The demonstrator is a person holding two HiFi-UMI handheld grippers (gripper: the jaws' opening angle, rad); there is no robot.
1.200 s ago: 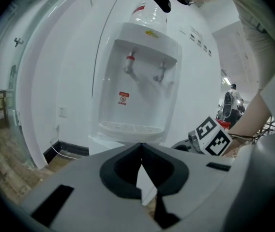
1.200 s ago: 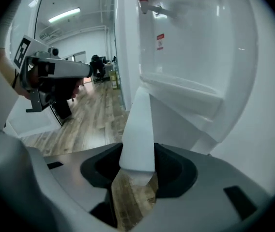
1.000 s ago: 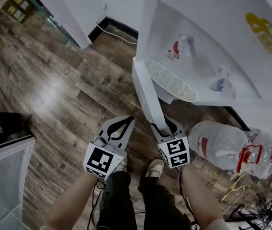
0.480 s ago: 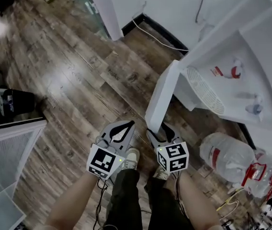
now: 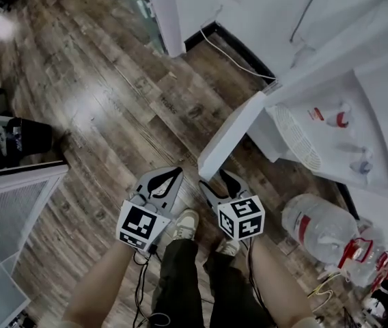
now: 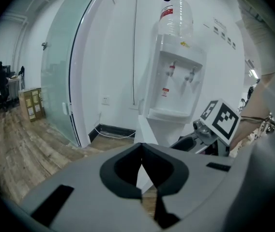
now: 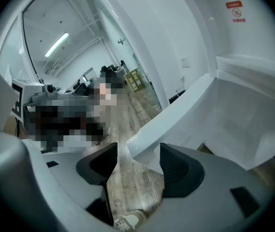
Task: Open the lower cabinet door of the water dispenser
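Observation:
The white water dispenser stands at the right, and its lower cabinet door is swung out over the wooden floor. My right gripper sits at the door's free lower corner. Its jaws are opening: in the right gripper view the door's edge lies between the pads of the right gripper with a gap on the left side. My left gripper hangs just left of the door, shut and holding nothing. In the left gripper view the left gripper has its tips together, facing the dispenser.
Two large water bottles lie on the floor to the right of my right arm. A cable runs along the wall base. A white unit stands at the left. My shoes are below the grippers.
The door has swung further out from the dispenser. Both grippers moved back and left with it, and the right jaws have spread wider around the door edge.

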